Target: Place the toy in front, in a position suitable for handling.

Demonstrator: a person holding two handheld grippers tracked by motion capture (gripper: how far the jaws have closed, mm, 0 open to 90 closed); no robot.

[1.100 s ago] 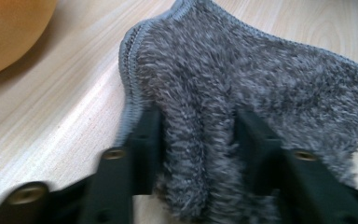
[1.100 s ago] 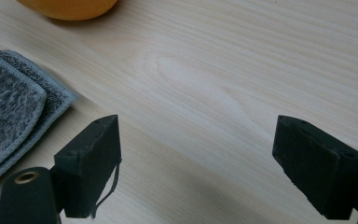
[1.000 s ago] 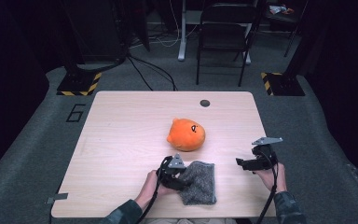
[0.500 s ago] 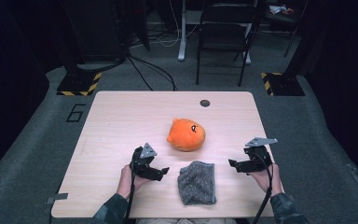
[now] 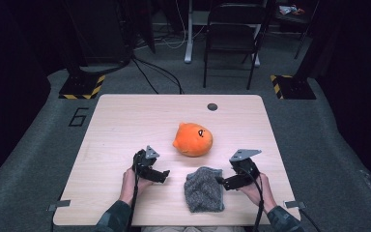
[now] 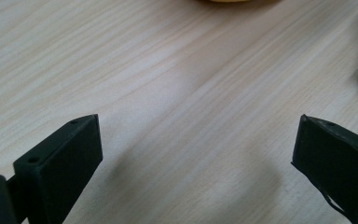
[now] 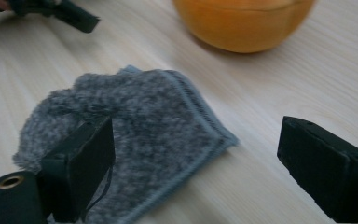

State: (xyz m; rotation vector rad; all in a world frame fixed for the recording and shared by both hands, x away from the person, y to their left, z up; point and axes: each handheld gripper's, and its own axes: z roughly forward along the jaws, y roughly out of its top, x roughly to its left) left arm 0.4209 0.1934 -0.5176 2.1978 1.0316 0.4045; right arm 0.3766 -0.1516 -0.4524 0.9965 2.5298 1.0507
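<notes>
- Two hand-held grippers over the wooden counter point(image 5: 125, 125), one in each of the person's hands, both near the front edge.
- Left hand-held gripper point(image 5: 164, 175): jaws spread wide, nothing between them. Left gripper view shows bare wood grain between the two black jaws, with a sliver of grey cloth at the right edge.
- Right hand-held gripper point(image 5: 221, 182): jaws wide apart, empty. Tips sit just at the right edge of the grey fuzzy cloth point(image 5: 203, 189); contact cannot be told.
- Grey fuzzy cloth lies crumpled and flat on the counter between the two hand-held grippers, close to the front edge. Stitched hem visible in the right gripper view.
- Orange plush toy point(image 5: 193, 139) sits mid-counter, just behind the cloth, apart from it.
- Small dark round disc point(image 5: 212, 107) near the far edge of the counter.
</notes>
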